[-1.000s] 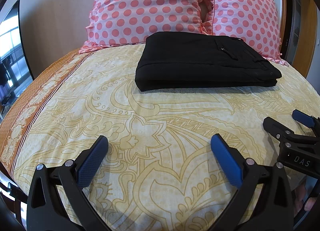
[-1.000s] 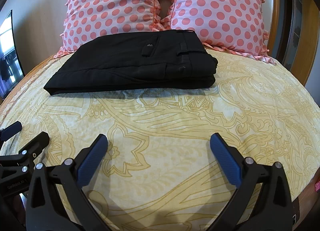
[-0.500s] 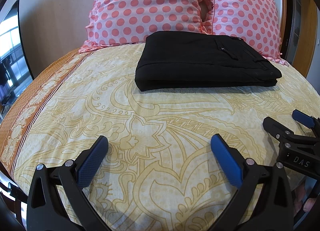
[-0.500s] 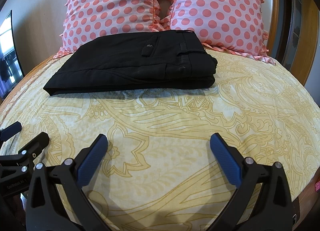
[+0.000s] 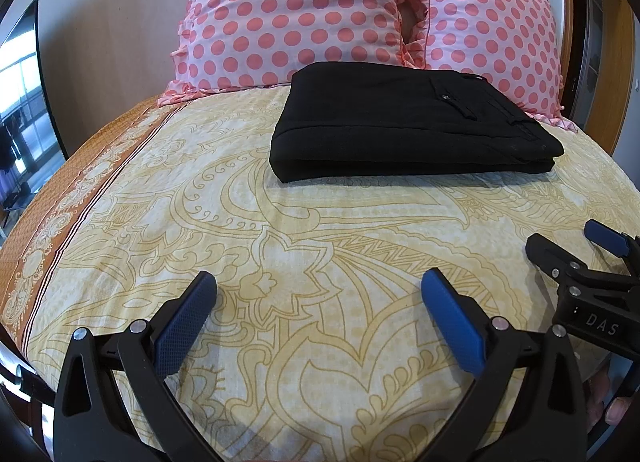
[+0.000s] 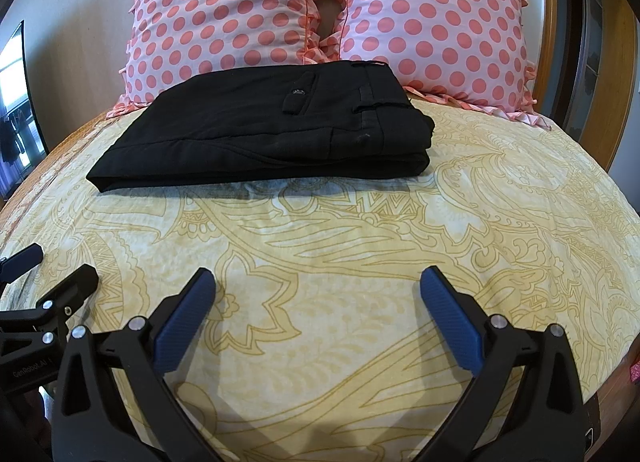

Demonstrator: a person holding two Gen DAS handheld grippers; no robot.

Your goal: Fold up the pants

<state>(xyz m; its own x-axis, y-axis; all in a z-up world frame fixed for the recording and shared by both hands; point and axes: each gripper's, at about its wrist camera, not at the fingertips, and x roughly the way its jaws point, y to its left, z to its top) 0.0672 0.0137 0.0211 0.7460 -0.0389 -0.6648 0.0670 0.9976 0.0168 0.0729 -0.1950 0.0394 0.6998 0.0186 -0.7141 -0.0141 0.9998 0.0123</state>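
Black pants (image 5: 404,126) lie folded in a flat rectangle at the far side of the bed, in front of the pillows; they also show in the right wrist view (image 6: 276,126). My left gripper (image 5: 320,302) is open and empty, held over the bedspread well short of the pants. My right gripper (image 6: 318,302) is open and empty too, at the same distance from them. Each gripper shows at the edge of the other's view: the right gripper (image 5: 576,246) at the right, the left gripper (image 6: 52,274) at the left.
Two pink polka-dot pillows (image 5: 296,10) (image 6: 432,22) lean against the wall behind the pants. The yellow patterned bedspread (image 5: 320,230) covers the bed, with an orange border (image 5: 60,198) at the left. A wooden frame (image 6: 608,74) stands at the right.
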